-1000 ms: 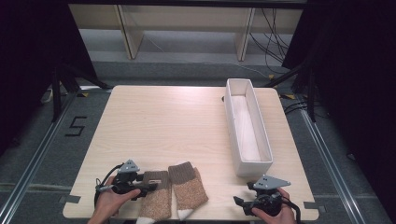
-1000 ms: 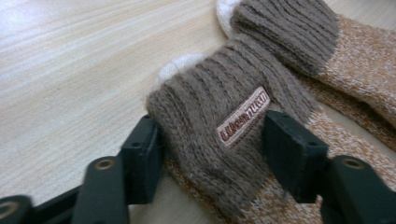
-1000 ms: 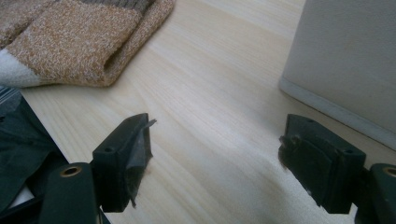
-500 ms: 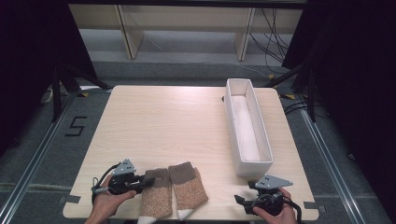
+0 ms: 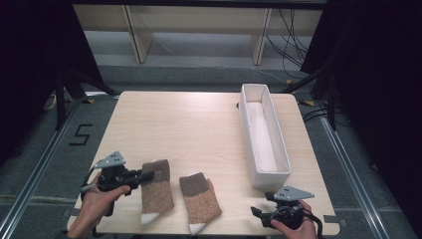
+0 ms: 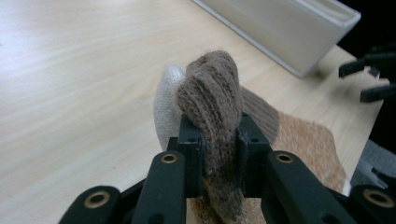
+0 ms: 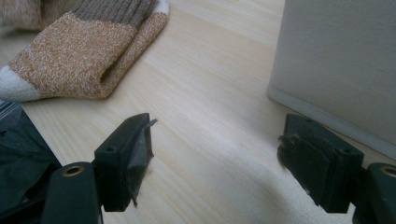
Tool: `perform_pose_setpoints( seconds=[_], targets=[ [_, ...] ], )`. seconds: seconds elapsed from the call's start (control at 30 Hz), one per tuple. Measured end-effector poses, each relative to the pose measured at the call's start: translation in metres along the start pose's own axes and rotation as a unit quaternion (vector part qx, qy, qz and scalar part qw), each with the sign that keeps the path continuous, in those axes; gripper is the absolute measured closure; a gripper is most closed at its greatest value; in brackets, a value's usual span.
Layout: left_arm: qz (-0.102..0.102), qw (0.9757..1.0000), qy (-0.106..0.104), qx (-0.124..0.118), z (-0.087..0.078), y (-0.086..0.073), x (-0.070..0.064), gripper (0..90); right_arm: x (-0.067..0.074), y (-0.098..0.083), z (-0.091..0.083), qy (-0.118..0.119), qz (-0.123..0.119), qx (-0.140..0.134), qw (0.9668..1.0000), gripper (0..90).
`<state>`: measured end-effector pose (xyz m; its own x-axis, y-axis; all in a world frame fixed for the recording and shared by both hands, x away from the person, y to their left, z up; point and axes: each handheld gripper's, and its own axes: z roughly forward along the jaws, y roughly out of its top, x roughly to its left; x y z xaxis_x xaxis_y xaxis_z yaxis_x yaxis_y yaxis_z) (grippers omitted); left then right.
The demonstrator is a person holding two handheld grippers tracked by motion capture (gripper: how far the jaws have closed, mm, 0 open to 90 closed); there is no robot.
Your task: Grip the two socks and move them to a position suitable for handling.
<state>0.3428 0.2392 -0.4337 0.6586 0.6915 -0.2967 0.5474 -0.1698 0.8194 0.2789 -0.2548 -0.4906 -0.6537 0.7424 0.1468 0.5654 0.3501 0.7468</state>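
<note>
On the left side of the desk [image 5: 199,124], the left gripper [image 5: 144,175] is shut tight on the dark brown cuff of the left sock [image 5: 157,191]. In the left gripper view its two black fingers [image 6: 189,154] squeeze the brown cuff [image 6: 212,107] from both sides, and the cuff bulges up between them. These fingers have just been closing, and the sock is caught between them. The sock hangs down from the grip over the desk, with its white toe at the bottom, near the front edge of the desk. A hand [image 5: 94,211] holds this gripper from below.

Just beside it, a bit to the right, the other sock [image 5: 200,201] lies flat on the desk. It has a dark brown cuff at the top, a speckled tan middle and a white toe at the front edge. The two socks are near each other but do not touch in the high view.

Further right stands a long white box [image 5: 263,172]. It runs from the back of the desk toward the front.

In front of the box, at the right front corner of the desk, the right gripper [image 5: 258,214] sits low. Its black fingers [image 7: 126,161] stand wide apart with only bare desk between them. The box wall is just beside its right finger.
</note>
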Motion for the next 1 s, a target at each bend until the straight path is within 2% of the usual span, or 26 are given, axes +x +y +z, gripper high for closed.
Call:
perform_pose_setpoints(
  seconds=[0.03,0.07,0.13,0.2,0.23,0.3,0.33,0.37,0.4,0.43,0.47,0.53,0.57,0.6,0.7,0.83,0.9,0.97,1.0],
  targets=[
    [-0.009,0.9999,0.005,-0.006,-0.001,0.006,0.006,75.1,0.001,0.0,-0.001,0.002,0.008,0.003,1.0,25.7],
    [-0.014,0.9998,0.008,-0.009,-0.001,0.009,0.011,75.1,0.0,0.0,-0.001,-0.001,0.003,-0.001,1.0,25.7],
    [-0.026,0.9991,0.027,-0.018,0.001,0.015,0.021,75.1,0.0,0.0,-0.001,-0.003,-0.002,-0.003,1.0,25.7],
    [-0.042,0.9981,0.039,-0.024,0.005,0.017,0.032,75.1,0.001,0.0,0.0,0.002,0.007,0.003,1.0,25.7],
    [-0.054,0.9969,0.043,-0.036,0.007,0.016,0.038,75.1,0.001,0.0,-0.001,0.002,0.007,0.003,1.0,25.7],
    [-0.071,0.9947,0.06,-0.043,0.01,0.016,0.05,75.0,-0.001,0.0,0.0,-0.001,-0.011,-0.002,0.9999,25.6],
    [-0.079,0.9935,0.066,-0.049,0.014,0.015,0.056,75.0,-0.001,0.0,-0.001,0.0,-0.006,0.001,1.0,25.6],
    [-0.082,0.9929,0.072,-0.047,0.015,0.015,0.059,75.0,0.001,-0.001,-0.001,-0.002,0.007,0.006,1.0,25.6],
    [-0.086,0.9917,0.081,-0.05,0.017,0.014,0.064,74.9,0.001,-0.001,-0.001,0.001,0.008,0.006,1.0,25.6],
    [-0.09,0.9909,0.087,-0.05,0.018,0.013,0.067,74.9,-0.001,0.0,-0.001,-0.002,-0.003,0.003,1.0,25.6],
    [-0.093,0.9897,0.1,-0.042,0.02,0.012,0.072,74.8,0.0,0.0,-0.001,-0.004,-0.002,0.003,1.0,25.6],
    [-0.095,0.9889,0.105,-0.046,0.022,0.011,0.075,74.6,0.001,-0.001,0.0,0.0,0.007,0.004,1.0,25.5],
    [-0.093,0.9868,0.129,-0.032,0.023,0.006,0.081,74.4,0.0,-0.001,0.0,-0.001,0.001,0.002,1.0,25.5],
    [-0.1,0.9852,0.135,-0.035,0.024,0.003,0.084,74.3,0.001,-0.001,0.0,0.001,0.004,0.003,1.0,25.5],
    [-0.106,0.9832,0.146,-0.028,0.024,-0.008,0.092,73.9,0.001,-0.001,0.0,0.001,0.006,0.006,1.0,25.5],
    [-0.118,0.9793,0.163,-0.019,0.024,-0.022,0.101,71.5,0.001,-0.001,0.0,0.004,0.007,0.006,0.9999,25.5],
    [-0.11,0.9798,0.167,-0.008,0.024,-0.023,0.102,64.7,0.001,-0.001,0.0,0.0,0.0,0.004,1.0,25.4],
    [-0.1,0.978,0.183,-0.001,0.023,-0.022,0.102,55.9,0.002,-0.001,0.0,0.001,0.01,0.009,0.9999,25.2],
    [-0.098,0.9768,0.191,0.003,0.021,-0.021,0.102,51.8,0.001,-0.001,0.001,-0.002,-0.007,0.007,1.0,25.0]
  ],
)
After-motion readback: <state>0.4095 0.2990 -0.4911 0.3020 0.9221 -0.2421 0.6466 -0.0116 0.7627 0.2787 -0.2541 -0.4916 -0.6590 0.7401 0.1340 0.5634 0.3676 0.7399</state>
